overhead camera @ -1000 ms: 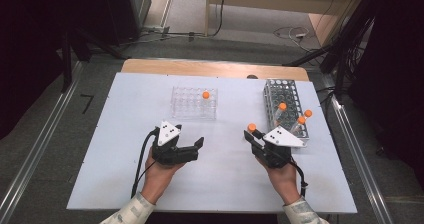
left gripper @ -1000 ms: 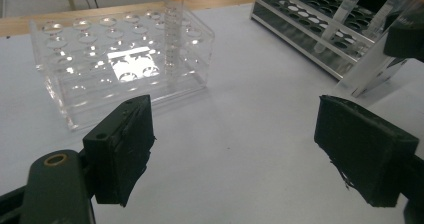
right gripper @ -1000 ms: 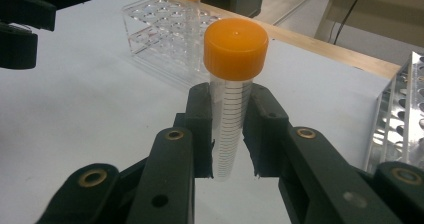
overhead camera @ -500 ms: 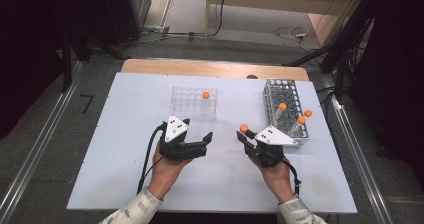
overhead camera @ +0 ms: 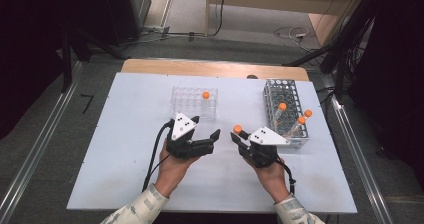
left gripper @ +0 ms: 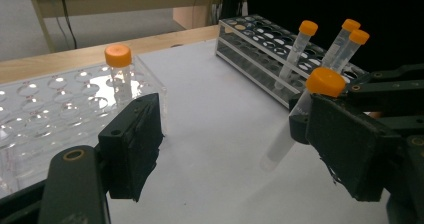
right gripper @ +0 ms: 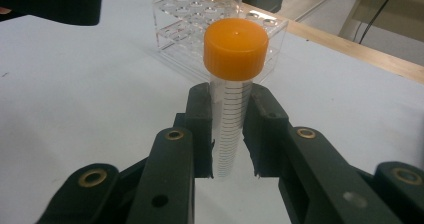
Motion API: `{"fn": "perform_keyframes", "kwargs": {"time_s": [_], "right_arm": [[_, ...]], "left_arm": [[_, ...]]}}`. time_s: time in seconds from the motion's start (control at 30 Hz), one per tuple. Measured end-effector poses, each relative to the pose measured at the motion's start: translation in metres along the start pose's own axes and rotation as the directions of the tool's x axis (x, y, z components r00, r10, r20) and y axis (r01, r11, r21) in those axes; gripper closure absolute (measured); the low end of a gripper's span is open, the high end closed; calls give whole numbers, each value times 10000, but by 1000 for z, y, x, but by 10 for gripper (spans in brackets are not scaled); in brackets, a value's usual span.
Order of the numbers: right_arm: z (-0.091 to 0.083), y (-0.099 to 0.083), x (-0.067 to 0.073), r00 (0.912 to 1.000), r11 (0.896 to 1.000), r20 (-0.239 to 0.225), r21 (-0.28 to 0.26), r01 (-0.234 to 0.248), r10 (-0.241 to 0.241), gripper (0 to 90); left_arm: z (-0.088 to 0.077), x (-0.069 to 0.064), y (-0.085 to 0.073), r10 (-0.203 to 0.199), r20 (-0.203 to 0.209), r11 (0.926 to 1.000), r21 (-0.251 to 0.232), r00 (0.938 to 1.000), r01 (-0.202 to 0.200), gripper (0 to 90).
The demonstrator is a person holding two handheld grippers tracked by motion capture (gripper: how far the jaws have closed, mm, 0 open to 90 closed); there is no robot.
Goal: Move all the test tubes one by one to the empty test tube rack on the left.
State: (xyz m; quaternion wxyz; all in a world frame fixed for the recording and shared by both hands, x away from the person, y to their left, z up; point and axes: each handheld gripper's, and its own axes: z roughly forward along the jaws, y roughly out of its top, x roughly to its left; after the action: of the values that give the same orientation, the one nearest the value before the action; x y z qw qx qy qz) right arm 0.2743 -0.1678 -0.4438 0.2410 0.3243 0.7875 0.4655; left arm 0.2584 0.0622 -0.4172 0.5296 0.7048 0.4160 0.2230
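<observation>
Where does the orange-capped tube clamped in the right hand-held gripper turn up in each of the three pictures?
High view: the held tube sits just right of centre, cap poking out of the right hand-held gripper.
Left gripper view: right of centre, slanting, cap uppermost.
Right gripper view: dead centre, upright between the two black jaws.
Shared landmark: the clear rack with one capped tube, seen also in the left and right gripper views.

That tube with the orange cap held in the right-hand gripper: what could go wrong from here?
The right gripper pinches the tube by its smooth middle, so it might slip or tilt. The left gripper, its jaws just closing with nothing between them, sits close by and could knock the tube. The clear rack already holds one capped tube, which a careless approach might bump.
</observation>
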Motion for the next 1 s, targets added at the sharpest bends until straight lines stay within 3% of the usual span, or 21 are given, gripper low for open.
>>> {"fn": "perform_keyframes", "kwargs": {"time_s": [0.27,0.67,1.0], "right_arm": [[4,2,5,9998,9999,-154,28,110,-109,719],[8,3,14,9989,9997,-393,71,252,-249,719],[8,3,19,9979,9993,-550,114,348,-341,719]], "left_arm": [[6,-5,2,94,223,9999,-67,9997,-92,272],[17,-19,0,366,1005,9993,9,9943,-369,376],[24,-26,-3,714,1245,9972,115,9897,-733,591]]}}
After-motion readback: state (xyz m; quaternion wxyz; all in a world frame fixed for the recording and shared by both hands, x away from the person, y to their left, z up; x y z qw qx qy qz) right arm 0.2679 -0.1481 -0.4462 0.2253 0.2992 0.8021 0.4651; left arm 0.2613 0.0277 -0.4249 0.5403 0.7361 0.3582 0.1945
